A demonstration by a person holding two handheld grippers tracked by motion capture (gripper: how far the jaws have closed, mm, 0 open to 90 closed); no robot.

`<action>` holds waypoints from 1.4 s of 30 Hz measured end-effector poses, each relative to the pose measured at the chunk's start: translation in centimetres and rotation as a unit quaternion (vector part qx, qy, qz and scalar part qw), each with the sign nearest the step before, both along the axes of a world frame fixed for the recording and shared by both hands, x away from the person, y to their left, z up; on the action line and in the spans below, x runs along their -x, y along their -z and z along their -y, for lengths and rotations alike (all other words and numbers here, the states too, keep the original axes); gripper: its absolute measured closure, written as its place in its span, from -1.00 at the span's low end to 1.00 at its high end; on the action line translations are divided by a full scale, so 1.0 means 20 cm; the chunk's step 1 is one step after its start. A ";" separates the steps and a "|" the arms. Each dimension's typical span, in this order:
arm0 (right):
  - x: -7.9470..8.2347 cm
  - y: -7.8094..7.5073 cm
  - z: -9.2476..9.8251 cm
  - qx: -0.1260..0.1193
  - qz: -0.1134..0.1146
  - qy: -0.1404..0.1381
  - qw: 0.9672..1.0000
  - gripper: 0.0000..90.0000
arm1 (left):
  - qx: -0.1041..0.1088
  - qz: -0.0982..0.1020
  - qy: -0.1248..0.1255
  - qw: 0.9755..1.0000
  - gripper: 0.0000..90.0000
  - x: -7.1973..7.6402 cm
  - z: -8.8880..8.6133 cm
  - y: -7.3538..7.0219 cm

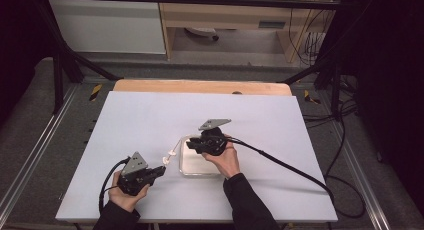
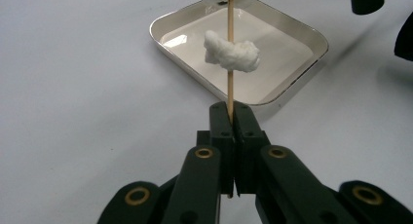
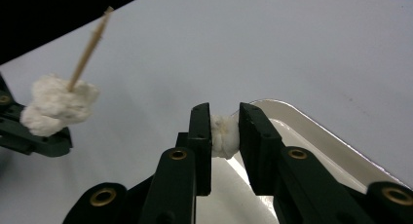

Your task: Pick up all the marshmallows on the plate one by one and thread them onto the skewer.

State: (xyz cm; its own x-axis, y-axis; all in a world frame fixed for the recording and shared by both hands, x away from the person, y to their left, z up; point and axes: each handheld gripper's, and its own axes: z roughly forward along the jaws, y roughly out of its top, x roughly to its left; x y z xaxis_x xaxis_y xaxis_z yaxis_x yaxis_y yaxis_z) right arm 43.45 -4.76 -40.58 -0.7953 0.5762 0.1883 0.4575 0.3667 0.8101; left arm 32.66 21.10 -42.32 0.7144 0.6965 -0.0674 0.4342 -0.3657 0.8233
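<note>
Now left gripper (image 2: 231, 118) clamped on skewer (image 2: 230, 83), white puffs (image 2: 232, 54) threaded above; right gripper (image 3: 224, 131) pinching white piece (image 3: 223, 136) over tray (image 3: 311, 131).

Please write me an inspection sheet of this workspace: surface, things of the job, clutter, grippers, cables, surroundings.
Surface: white table top, bare around the work.
Job's things: wooden skewer with white lumps threaded on it; white tray; one white piece lifted over the tray's edge.
Clutter: nothing seen.
Grippers: left gripper shut on the skewer's lower end, holding it pointed toward the tray; right gripper shut on the white piece.
Cables: black cable trails from the right gripper off the table's right edge; another loops by the left hand.
Surroundings: metal frame, wooden shelf unit, grey floor.
</note>
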 end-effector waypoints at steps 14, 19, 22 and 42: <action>0.10 -0.07 0.23 -0.077 -0.007 0.000 0.997 0.69 | 0.001 0.002 0.016 1.000 0.97 0.02 0.04 0.00; 0.13 -0.11 0.30 -0.108 -0.006 0.000 0.994 0.69 | 0.000 0.003 0.021 1.000 0.97 0.02 0.05 0.00; 0.14 -0.15 0.32 -0.124 -0.004 -0.004 0.992 0.69 | 0.001 0.004 0.024 1.000 0.97 0.02 0.06 0.00; 0.14 -0.24 0.33 -0.191 -0.024 -0.030 0.981 0.70 | -0.005 0.017 0.048 0.999 0.97 0.05 0.11 0.00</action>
